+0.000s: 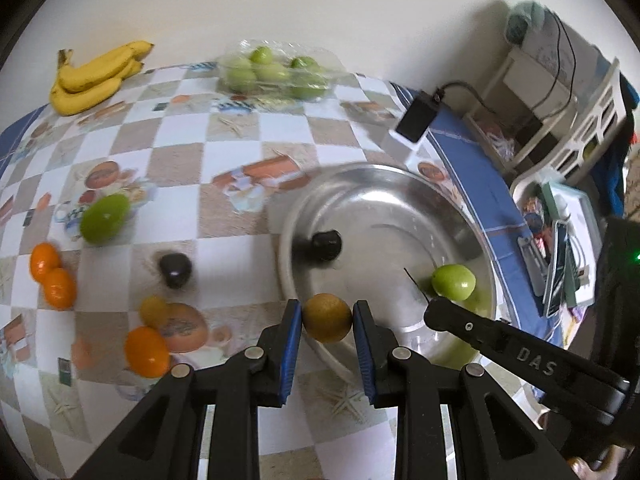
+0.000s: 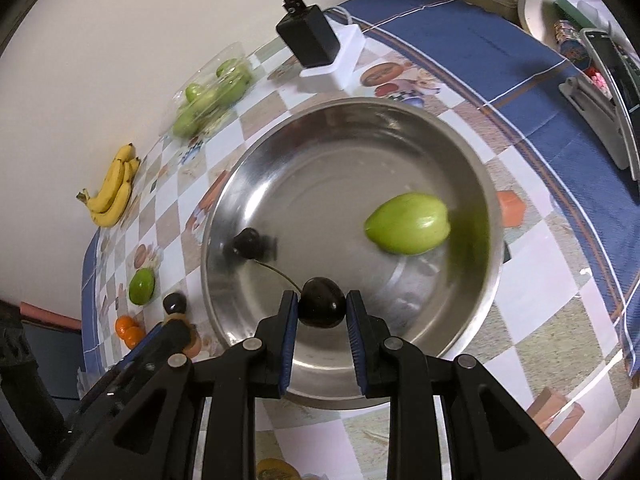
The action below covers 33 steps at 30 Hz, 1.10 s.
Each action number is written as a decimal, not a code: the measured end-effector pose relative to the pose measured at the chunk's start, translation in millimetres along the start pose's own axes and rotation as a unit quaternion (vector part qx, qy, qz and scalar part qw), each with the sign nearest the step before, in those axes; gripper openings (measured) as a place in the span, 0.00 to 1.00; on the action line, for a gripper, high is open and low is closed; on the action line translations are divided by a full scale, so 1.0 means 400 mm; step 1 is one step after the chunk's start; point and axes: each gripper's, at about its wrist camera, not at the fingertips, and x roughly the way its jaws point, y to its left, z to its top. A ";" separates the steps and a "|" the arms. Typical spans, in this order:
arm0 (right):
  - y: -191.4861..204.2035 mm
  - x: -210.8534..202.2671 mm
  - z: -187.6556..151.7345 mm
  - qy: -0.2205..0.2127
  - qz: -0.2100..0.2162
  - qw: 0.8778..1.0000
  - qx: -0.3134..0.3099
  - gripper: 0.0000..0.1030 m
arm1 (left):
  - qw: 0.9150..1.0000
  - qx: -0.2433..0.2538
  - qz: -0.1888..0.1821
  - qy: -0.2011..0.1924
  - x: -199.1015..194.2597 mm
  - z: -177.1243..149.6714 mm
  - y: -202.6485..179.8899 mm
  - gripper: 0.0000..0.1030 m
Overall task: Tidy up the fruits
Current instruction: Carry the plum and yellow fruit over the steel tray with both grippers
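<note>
My left gripper (image 1: 327, 312) is shut on a small brownish-orange fruit (image 1: 327, 320), held above the near rim of the steel bowl (image 1: 384, 176). My right gripper (image 2: 322, 302) is shut on a dark cherry (image 2: 322, 310) with a thin stem, over the bowl (image 2: 460, 140) near its front edge. Inside the bowl lie a green fruit (image 2: 408, 224) and another dark cherry (image 2: 248, 242). On the tablecloth to the left sit a green fruit (image 1: 105, 218), a dark cherry (image 1: 175, 269), two oranges (image 1: 52, 280), a yellowish fruit (image 1: 154, 311) and an orange (image 1: 146, 351).
Bananas (image 1: 96, 76) and a clear pack of green fruits (image 1: 272, 72) lie at the table's far edge by the wall. A black adapter (image 2: 308, 38) on a white block stands behind the bowl. Shelves and clutter (image 1: 560, 216) fill the right side beyond the table.
</note>
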 end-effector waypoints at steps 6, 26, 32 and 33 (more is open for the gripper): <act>-0.014 0.011 0.002 0.007 -0.011 1.000 0.001 0.25 | 1.000 0.019 0.002 0.001 0.045 -0.005 -0.033 0.27; -0.022 0.043 0.004 0.023 -0.040 0.999 0.000 0.26 | 1.000 0.024 0.017 0.006 0.092 -0.001 -0.028 0.29; -0.025 0.038 0.008 0.020 -0.043 0.999 0.004 0.39 | 1.000 0.025 0.017 0.004 0.086 0.003 -0.029 0.35; -0.025 0.034 0.007 0.017 -0.043 0.999 0.004 0.39 | 1.000 0.024 0.017 0.002 0.082 0.004 -0.028 0.35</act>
